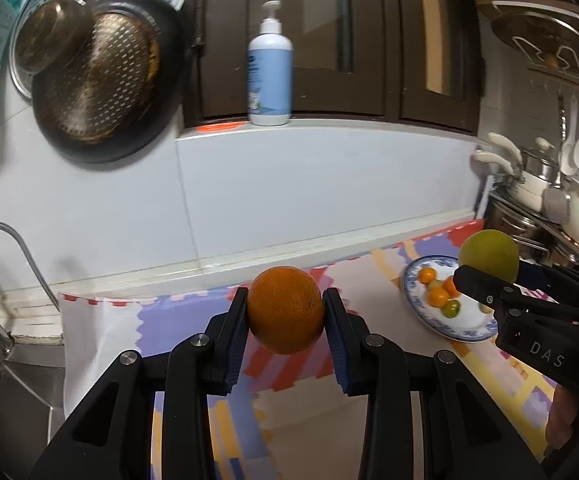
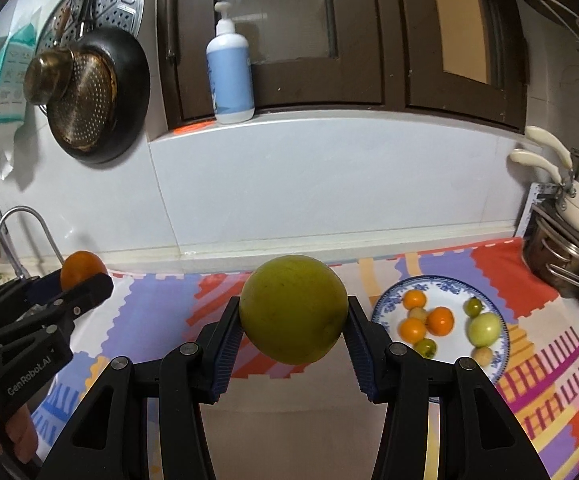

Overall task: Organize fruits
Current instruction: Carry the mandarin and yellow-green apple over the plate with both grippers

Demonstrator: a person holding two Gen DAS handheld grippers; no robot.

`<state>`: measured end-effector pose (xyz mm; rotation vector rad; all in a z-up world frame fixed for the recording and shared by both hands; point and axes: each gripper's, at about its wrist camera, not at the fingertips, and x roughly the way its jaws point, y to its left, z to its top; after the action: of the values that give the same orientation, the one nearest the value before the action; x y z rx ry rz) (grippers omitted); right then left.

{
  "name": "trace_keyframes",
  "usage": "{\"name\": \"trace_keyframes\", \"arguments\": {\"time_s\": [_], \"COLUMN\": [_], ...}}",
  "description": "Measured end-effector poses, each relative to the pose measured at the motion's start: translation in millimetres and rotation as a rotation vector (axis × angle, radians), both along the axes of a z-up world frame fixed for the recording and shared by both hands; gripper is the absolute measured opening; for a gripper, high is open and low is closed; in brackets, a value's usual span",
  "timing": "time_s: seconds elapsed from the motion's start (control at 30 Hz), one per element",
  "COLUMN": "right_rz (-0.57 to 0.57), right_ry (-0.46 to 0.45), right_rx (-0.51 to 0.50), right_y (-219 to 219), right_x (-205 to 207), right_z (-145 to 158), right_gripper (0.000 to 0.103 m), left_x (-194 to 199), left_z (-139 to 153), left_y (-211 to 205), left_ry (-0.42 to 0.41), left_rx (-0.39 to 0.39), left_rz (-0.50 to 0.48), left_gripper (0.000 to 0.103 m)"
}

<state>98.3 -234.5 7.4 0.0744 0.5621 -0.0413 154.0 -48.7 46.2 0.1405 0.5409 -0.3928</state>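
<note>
The orange (image 1: 285,310) sits pinched between the pads of the left tongs (image 1: 285,316), held clear above the patterned mat (image 1: 193,320). To its right, the larger yellow-green citrus (image 2: 293,308) is clamped the same way in the right tongs (image 2: 293,320), also off the bench. Both fruits look to be mid-carry, so the step in hand is transport. The likely goal is the blue-rimmed plate (image 2: 503,344) on the right, which already holds small oranges (image 2: 439,320) and green fruits (image 2: 485,328). Setting down calls for a slow lowering and a gentle release, since round fruit rolls. Free space on the plate seems scarce, though its near side is partly hidden. The mat left of the plate is open; pots (image 2: 561,264) crowd the far right and the sink tap (image 1: 5,264) marks the left edge.
</note>
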Motion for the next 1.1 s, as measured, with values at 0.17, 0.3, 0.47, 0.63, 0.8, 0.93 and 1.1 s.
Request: {"name": "trace_keyframes", "arguments": {"time_s": [0.17, 0.3, 0.47, 0.63, 0.8, 0.93, 1.1], "right_rz": [-0.009, -0.015, -0.023, -0.032, -0.042, -0.049, -0.059], "right_ry": [-0.011, -0.020, -0.032, -0.040, -0.041, -0.034, -0.023], "right_rx": [-0.003, -0.010, -0.015, -0.020, -0.022, -0.027, -0.024], "right_y": [-17.4, -35.2, -57.4, -79.5, -99.4, -116.3, -133.5], "right_x": [-15.5, -27.7, -38.0, -44.9, -46.9, -44.8, -41.1], "right_z": [4.5, 9.5, 15.7, 19.2, 20.1, 17.3, 11.9], "right_gripper": [0.050, 0.050, 0.050, 0.050, 0.050, 0.050, 0.050], "left_x": [-16.4, -28.3, -40.2, -46.5, -47.0, -45.0, -40.0], "left_z": [2.7, 4.9, 7.4, 9.1, 7.9, 5.4, -1.2], "left_y": [-21.9, -42.3, -67.5, -91.1, -116.2, -134.6, -158.6], "left_ry": [-0.008, -0.016, -0.026, -0.034, -0.031, -0.030, -0.024], "left_rx": [-0.010, -0.018, -0.028, -0.034, -0.042, -0.039, -0.028], "left_rz": [-0.026, -0.050, -0.075, -0.102, -0.135, -0.155, -0.189], "left_gripper": [0.036, 0.036, 0.036, 0.036, 0.036, 0.036, 0.036]}}
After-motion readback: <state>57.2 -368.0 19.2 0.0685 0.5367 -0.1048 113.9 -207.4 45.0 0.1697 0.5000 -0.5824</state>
